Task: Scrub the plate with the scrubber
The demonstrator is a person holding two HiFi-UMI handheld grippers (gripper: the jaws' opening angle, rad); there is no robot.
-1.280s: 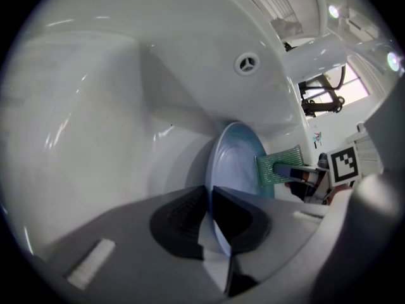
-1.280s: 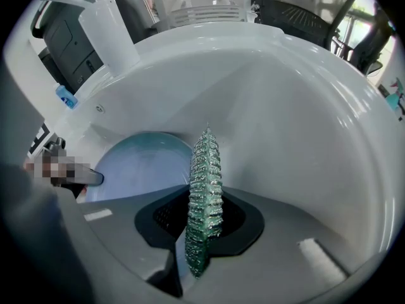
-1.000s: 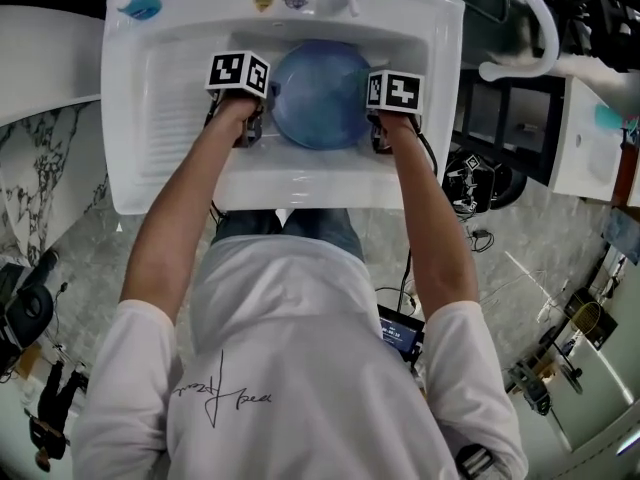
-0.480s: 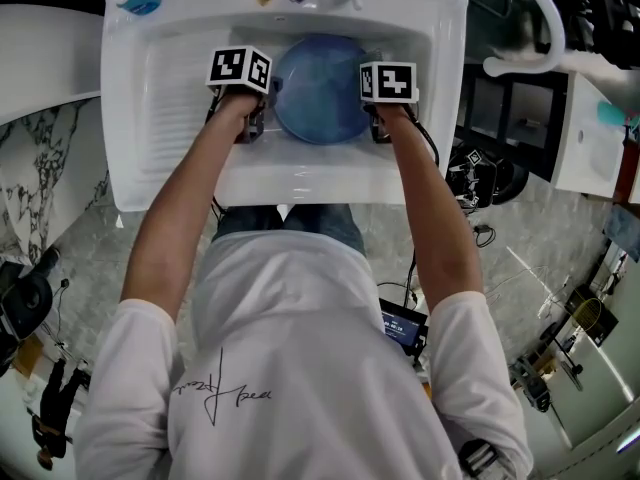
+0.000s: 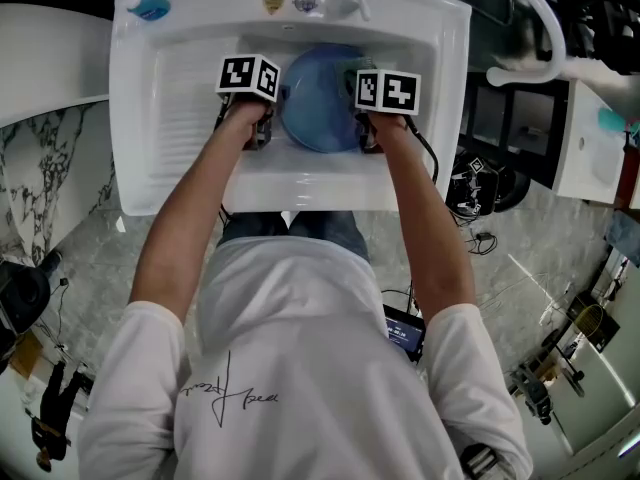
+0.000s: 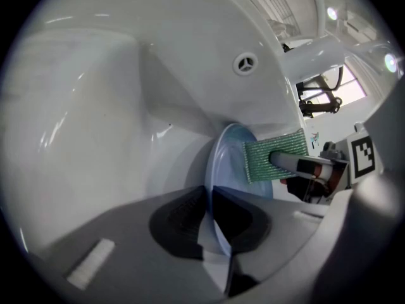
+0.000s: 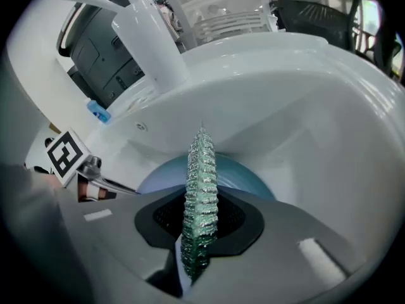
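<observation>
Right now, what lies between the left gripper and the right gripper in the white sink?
A round blue plate, plain in the head view; the left gripper grips its rim, the right gripper holds a green mesh scrubber.

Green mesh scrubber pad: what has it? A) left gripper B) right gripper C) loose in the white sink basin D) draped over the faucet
B: in the right gripper view the green mesh scrubber pad stands edge-on, clamped between the jaws of the right gripper, while the left gripper is shut on the rim of the round blue plate.
</observation>
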